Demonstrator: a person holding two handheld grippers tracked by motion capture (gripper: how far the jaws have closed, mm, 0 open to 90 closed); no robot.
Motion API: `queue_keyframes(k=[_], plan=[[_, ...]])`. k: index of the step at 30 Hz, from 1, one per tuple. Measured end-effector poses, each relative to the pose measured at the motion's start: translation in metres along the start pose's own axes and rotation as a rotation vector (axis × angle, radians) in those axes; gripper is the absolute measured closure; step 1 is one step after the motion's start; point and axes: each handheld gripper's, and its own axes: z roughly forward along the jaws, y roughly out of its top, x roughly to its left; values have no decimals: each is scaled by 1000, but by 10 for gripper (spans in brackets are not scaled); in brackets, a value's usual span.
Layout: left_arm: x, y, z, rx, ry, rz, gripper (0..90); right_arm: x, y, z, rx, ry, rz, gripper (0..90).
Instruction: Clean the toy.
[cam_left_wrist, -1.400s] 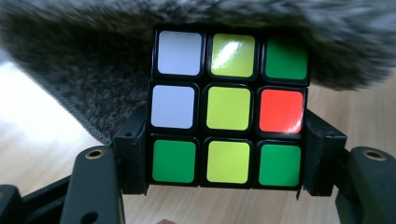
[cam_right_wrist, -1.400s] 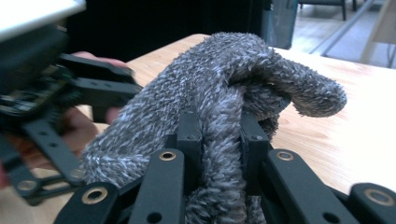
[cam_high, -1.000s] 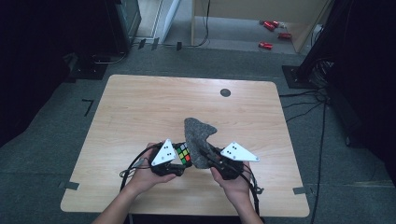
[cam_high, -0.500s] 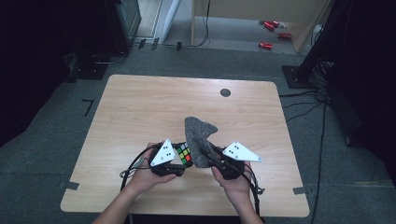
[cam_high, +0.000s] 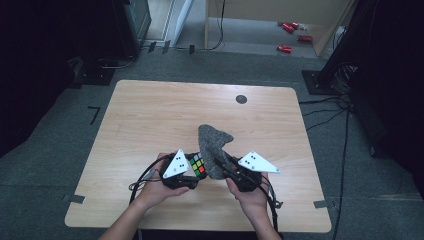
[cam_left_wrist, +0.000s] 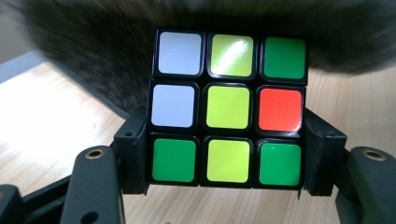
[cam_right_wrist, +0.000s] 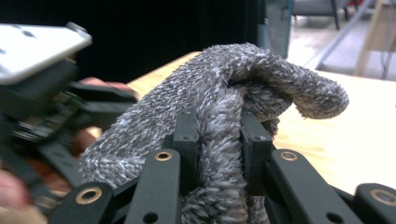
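Now my left gripper (cam_high: 192, 170) is clamped on the puzzle cube (cam_left_wrist: 228, 108), one jaw on each side of its lower rows, as the left gripper view shows clearly. The face turned to that camera has white, yellow, green, one red and again green squares, with a yellow column in the middle. In the high view the cube (cam_high: 197, 165) is at the near part of the wooden table (cam_high: 150, 115), between my two hands. My right gripper (cam_right_wrist: 217, 140) is closed on a fold of the grey fuzzy cloth (cam_right_wrist: 233, 93); the fabric is pinched between the two jaws and bulges above them, with one end curling over to the right. From above, the cloth (cam_high: 214, 150) lies just beside the cube and touches it on its right side, and its far end rests on the table. My left hand (cam_high: 160, 187) and right hand (cam_high: 250, 195) both are low, near the front edge of the table.
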Motion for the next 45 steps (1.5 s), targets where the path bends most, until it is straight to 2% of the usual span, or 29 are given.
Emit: queue_keyframes(k=[3,8,10,15,17,19,23,26,28,31,34,35,38,40,43,45], plan=[[-2,2,-2,-10,-4,10,349,1,-2,4,17,-4,-10,732],[2,2,-5,-32,-9,-14,349,-18,-14,7,51,-48,62,737],[3,2,-5,-30,-5,-15,349,-20,-14,5,52,-54,75,736],[-1,1,-1,-13,-7,4,348,-6,-2,0,-1,-17,11,734],[-2,3,-2,-17,-6,7,349,-3,-2,2,6,-9,-3,733],[-2,3,-3,-13,3,14,349,-5,-6,5,16,-17,2,733],[3,3,-8,-41,4,-11,349,-17,-12,6,66,-77,8,731],[6,3,-9,-45,8,-16,349,-19,-10,2,50,-83,23,730],[5,2,-7,-35,9,-12,349,-14,-6,-1,26,-70,11,728],[1,2,-5,-36,-2,-5,349,-3,0,-3,-16,-26,-31,717],[-2,5,-7,-51,-10,12,348,1,-2,1,-3,-13,-53,716],[-1,4,-8,-56,-11,10,349,-1,-4,2,-3,-14,-42,719],[5,4,-14,-101,-17,-33,349,-11,-7,2,19,-56,-16,728],[12,5,-19,-147,-20,-77,349,-19,-9,-1,7,-60,44,732],[20,3,-26,-214,-44,-149,349,-25,-8,-5,-19,-63,98,734],[22,1,-26,-225,-47,-170,349,-26,-7,-6,-41,-42,127,735]])
